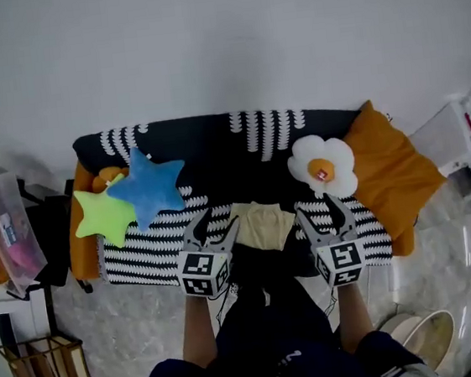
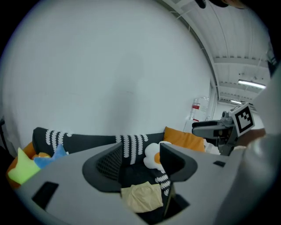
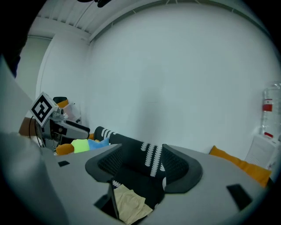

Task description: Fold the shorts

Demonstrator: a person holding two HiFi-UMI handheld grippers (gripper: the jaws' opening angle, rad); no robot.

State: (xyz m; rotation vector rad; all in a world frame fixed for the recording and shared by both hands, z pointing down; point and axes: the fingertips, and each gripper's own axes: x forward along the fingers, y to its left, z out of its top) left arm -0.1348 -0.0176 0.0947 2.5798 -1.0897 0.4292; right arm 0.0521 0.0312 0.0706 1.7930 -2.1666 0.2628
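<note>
The pale yellow shorts lie as a small folded bundle on the front part of the black-and-white striped sofa cover. My left gripper hovers just left of them, and my right gripper just right of them. Both are raised and open, with nothing between their jaws. Seen from the left gripper, the shorts lie below the jaws, and the right gripper shows at the right. In the right gripper view the shorts lie low between the jaws.
A blue star pillow and a green star pillow lie on the sofa's left, a fried-egg pillow on its right. Orange cushions flank the ends. A clear storage box and a wooden rack stand at the left.
</note>
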